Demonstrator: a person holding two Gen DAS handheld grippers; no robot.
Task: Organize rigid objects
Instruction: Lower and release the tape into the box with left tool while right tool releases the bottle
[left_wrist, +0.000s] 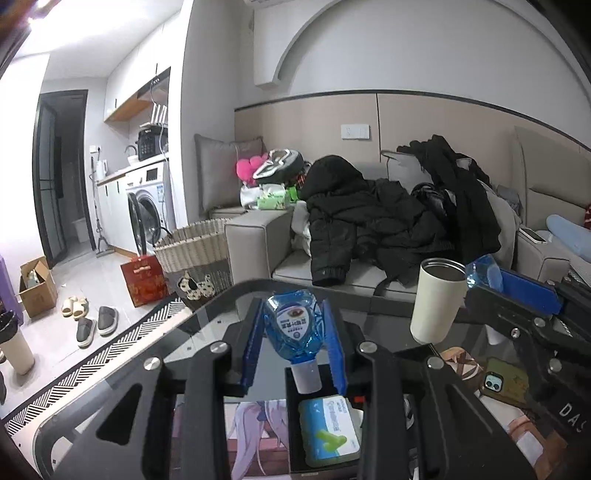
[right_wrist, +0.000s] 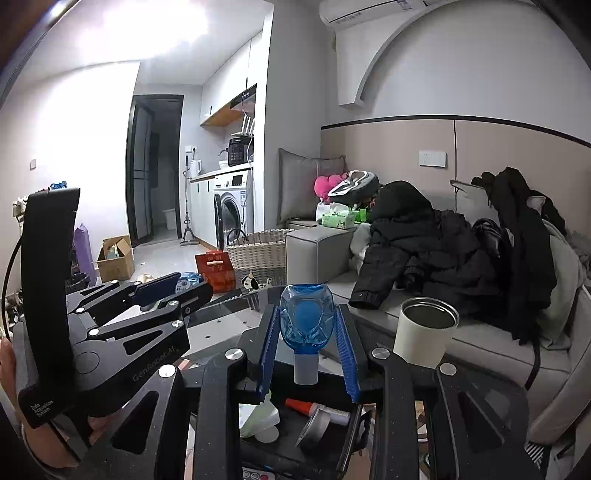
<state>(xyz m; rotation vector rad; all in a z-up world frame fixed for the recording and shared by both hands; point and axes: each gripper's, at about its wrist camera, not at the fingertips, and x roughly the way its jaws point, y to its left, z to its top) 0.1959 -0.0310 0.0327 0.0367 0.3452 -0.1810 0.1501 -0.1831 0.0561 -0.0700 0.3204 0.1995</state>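
My left gripper (left_wrist: 293, 325) is shut on a small blue bottle (left_wrist: 291, 323) with a white label, cap pointing down, held above a black box (left_wrist: 295, 424) that holds a green tissue pack (left_wrist: 328, 428). My right gripper (right_wrist: 306, 325) is shut on a second blue bottle (right_wrist: 306, 317), cap down, above a black box (right_wrist: 295, 435) holding a red-capped tube (right_wrist: 317, 408), a tape roll (right_wrist: 316, 428) and a white bottle (right_wrist: 258, 417). Each gripper shows in the other's view: the right one (left_wrist: 517, 291) and the left one (right_wrist: 166, 288).
A cream tumbler (left_wrist: 436, 299) stands open on the glass table (left_wrist: 207, 332); it also shows in the right wrist view (right_wrist: 424, 330). A phone (left_wrist: 498, 380) lies at the right. Behind are a sofa with black coats (left_wrist: 388, 214), a wicker basket (left_wrist: 195, 247) and a red box (left_wrist: 146, 278).
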